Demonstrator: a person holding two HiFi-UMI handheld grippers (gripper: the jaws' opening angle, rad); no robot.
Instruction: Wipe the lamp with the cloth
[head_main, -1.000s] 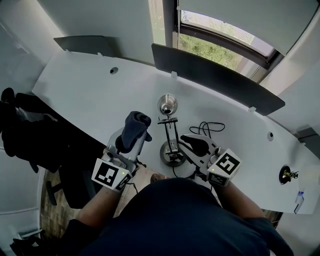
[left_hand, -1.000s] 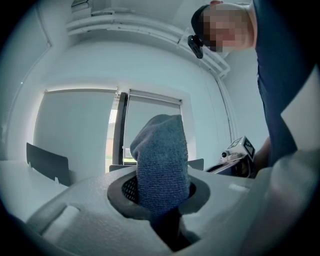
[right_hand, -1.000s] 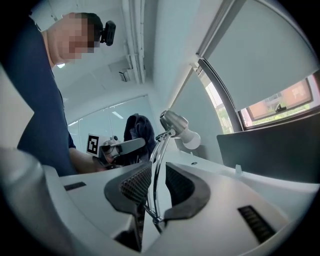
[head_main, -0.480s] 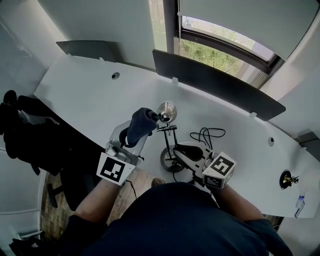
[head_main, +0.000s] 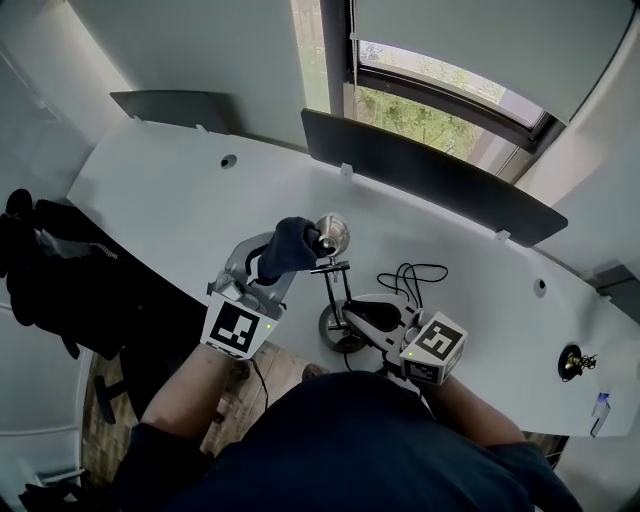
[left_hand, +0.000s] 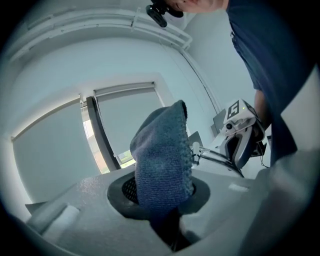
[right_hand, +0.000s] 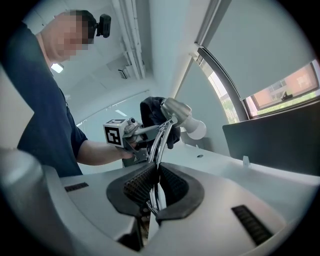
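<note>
A small metal desk lamp (head_main: 335, 270) stands on the white desk (head_main: 180, 190), with its round chrome head (head_main: 332, 232) up top and its round base (head_main: 331, 327) near the front edge. My left gripper (head_main: 285, 255) is shut on a dark blue cloth (head_main: 288, 245), and the cloth presses against the left side of the lamp head. The cloth (left_hand: 162, 155) fills the middle of the left gripper view. My right gripper (head_main: 355, 312) is shut on the lamp's thin metal arm (right_hand: 159, 150) low down; the lamp head (right_hand: 181, 114) and cloth (right_hand: 152, 111) show above it.
A black cable (head_main: 415, 272) lies coiled on the desk right of the lamp. A dark divider panel (head_main: 420, 175) runs along the desk's back edge under the window. A black chair (head_main: 70, 270) sits left of the desk. A small brass fitting (head_main: 575, 358) is at far right.
My left gripper carried the cloth up and right from beside the lamp arm until it met the lamp head. My right gripper shifted slightly left and stayed on the lamp.
</note>
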